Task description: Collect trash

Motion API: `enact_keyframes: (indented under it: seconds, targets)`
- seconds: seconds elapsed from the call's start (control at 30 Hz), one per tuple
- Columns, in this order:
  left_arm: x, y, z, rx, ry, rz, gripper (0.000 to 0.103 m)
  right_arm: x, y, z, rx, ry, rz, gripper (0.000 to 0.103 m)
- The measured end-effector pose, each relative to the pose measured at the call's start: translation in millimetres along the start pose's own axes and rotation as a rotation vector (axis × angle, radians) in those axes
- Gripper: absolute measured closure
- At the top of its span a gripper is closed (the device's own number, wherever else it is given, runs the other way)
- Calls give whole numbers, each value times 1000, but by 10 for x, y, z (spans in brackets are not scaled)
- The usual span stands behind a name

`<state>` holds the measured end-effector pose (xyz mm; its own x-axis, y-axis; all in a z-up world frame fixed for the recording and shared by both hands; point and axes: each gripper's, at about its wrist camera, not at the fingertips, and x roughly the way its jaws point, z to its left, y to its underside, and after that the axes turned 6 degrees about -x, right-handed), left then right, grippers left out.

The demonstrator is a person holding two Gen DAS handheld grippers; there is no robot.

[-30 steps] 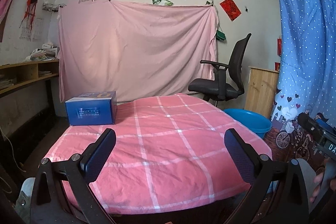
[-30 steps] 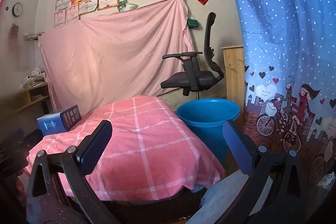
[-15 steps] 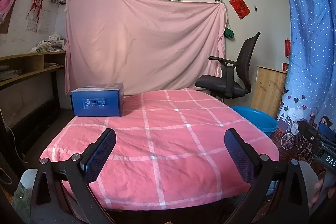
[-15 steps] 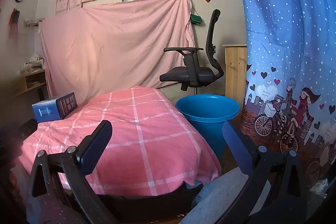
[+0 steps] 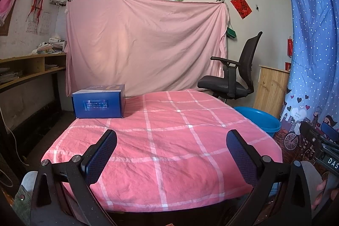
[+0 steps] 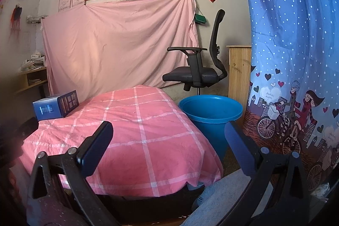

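Left gripper [image 5: 171,147]: I hold it low at the near edge of the table, fingers spread wide, nothing between them.
Right gripper [image 6: 167,141]: same posture, fingers well apart and empty; it points more toward the table's right side and the bucket.
Table [image 5: 169,141]: covered in a pink checked cloth. The cloth's surface reads bare in both views apart from one box (creases only, no scraps that I can make out).
Blue box [image 5: 98,101]: stands upright at the far left corner of the table, well apart from both grippers. Whether it counts as trash I cannot tell; it looks intact and closed.
Blue bucket [image 6: 210,113]: on the floor just beside the table's right edge, mouth open upward. I judge it the likely bin. Its inside is hidden from both views, so I cannot say whether anything lies in it.
Step in hand: not settled by these views. Bare cloth with empty grippers fits a table whose litter already sits in the bucket; it equally fits the box being the piece left to take.
Next move calls for: a look into the bucket and over the floor at the right (a pale crumpled bit [image 6: 321,191] shows by the blue curtain [image 6: 296,35], too small to identify) before committing either gripper.
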<state>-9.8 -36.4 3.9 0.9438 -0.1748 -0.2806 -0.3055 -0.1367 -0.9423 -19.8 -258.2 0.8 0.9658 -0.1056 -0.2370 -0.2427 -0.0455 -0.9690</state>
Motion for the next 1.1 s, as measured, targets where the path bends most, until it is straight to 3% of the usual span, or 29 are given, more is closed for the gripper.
enact_keyframes:
  seconds: [1.1]
  targets:
    - [-8,4,-23,4,0,-4,2,-5,2,29,-1,0,-1,0]
